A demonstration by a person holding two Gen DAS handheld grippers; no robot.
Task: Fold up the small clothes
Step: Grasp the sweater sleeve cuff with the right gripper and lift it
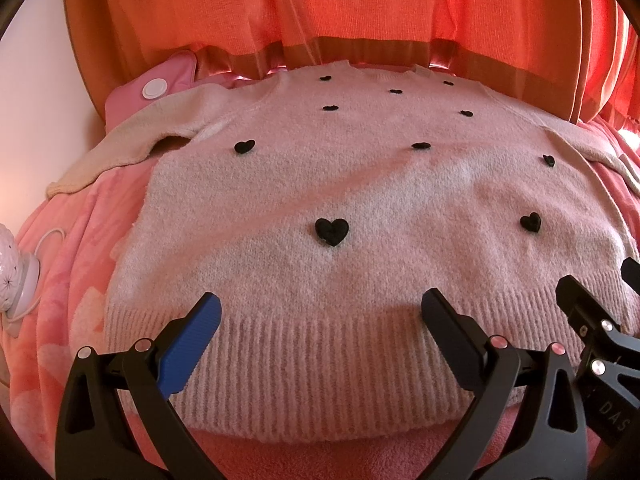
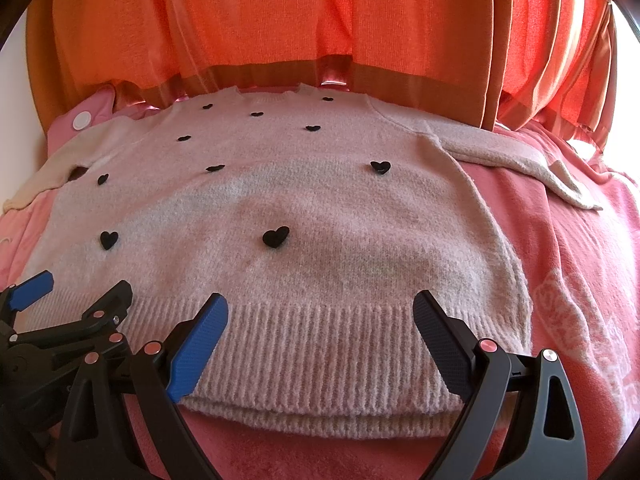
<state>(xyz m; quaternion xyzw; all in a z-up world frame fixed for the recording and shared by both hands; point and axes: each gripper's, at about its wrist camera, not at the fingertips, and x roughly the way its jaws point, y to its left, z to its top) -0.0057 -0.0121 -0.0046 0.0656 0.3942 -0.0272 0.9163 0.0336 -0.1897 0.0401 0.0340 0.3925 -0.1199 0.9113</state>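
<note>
Warm daylight glows red-orange through the curtain [image 1: 320,0]; pictures sharp, fisheye-bent, black at the corners.

Only readable text: partial letters "DAS" on the black body of the right claw [image 1: 590,280], lower right edge.

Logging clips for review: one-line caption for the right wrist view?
Open right tool poised over the ribbed hem of a flat heart-dotted sweater on a pink blanket.
</note>
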